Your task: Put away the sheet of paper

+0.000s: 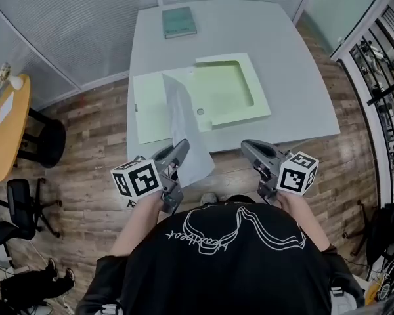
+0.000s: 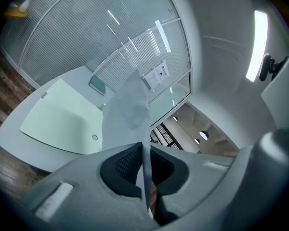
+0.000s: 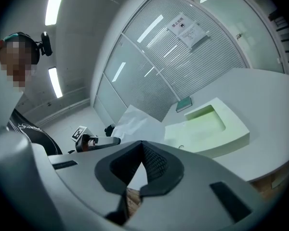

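A white sheet of paper (image 1: 182,126) hangs crumpled above the near edge of the white table (image 1: 295,84). My left gripper (image 1: 178,155) is shut on its lower end. In the left gripper view the paper (image 2: 127,110) runs up from between the two pads of that gripper (image 2: 145,154). A pale green box (image 1: 231,87) with a shallow recess lies on the table, and a flat green panel (image 1: 148,107) lies at its left. My right gripper (image 1: 251,151) hovers off the table's near edge, shut and empty. The right gripper view shows its jaws (image 3: 135,171) closed, the paper (image 3: 135,121) and the green box (image 3: 209,124).
A teal book (image 1: 178,21) lies at the table's far edge. A round orange table (image 1: 6,126) and a black chair (image 1: 16,205) stand at the left. Glass partitions (image 1: 72,25) run behind the table, and shelving (image 1: 381,71) is at the right.
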`<action>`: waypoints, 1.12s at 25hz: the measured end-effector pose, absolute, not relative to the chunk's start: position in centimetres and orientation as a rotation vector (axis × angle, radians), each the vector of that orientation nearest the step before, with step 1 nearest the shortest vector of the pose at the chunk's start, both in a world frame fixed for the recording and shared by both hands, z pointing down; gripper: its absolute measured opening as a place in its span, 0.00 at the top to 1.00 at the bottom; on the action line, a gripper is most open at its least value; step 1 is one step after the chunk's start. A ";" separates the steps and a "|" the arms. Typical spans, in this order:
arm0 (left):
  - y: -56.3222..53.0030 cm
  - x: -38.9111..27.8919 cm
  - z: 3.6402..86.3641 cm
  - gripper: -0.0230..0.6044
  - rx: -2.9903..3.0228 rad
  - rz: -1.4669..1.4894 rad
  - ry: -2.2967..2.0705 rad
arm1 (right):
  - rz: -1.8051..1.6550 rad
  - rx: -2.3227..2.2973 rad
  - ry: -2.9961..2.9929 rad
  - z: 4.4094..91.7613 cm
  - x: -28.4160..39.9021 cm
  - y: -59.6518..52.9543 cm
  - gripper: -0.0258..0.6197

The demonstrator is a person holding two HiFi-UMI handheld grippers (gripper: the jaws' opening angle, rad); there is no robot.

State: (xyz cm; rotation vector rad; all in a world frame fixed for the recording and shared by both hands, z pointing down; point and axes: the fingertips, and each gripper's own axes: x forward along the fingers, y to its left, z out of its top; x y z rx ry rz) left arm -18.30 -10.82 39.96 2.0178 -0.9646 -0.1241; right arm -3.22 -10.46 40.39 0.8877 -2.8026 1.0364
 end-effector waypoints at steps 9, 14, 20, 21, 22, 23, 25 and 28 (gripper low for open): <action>-15.2 -19.4 40.9 0.94 1.970 -0.107 -0.995 | 1.135 0.888 -2.785 42.1 -2.3 -14.4 0.95; -20.6 -20.5 40.8 0.94 1.915 -0.106 -1.012 | 1.195 0.861 -2.763 42.3 -2.7 -20.1 0.95; -22.7 -21.1 41.1 0.94 1.913 -0.087 -1.041 | 1.228 0.815 -2.767 43.1 -2.9 -21.9 0.95; -22.8 -21.1 41.2 0.94 1.914 -0.085 -1.041 | 1.227 0.812 -2.773 43.0 -2.9 -22.1 0.95; -23.0 -21.2 41.2 0.94 1.915 -0.081 -1.042 | 1.226 0.809 -2.775 43.0 -2.9 -22.4 0.95; -23.4 -21.2 41.3 0.94 1.916 -0.074 -1.045 | 1.226 0.805 -2.777 43.0 -3.0 -22.9 0.95; -24.1 -21.4 41.7 0.94 1.917 -0.061 -1.051 | 1.230 0.795 -2.781 43.0 -2.9 -23.6 0.95; -24.2 -21.5 42.4 0.94 1.916 -0.067 -1.048 | 1.232 0.803 -2.778 43.5 -2.4 -23.5 0.95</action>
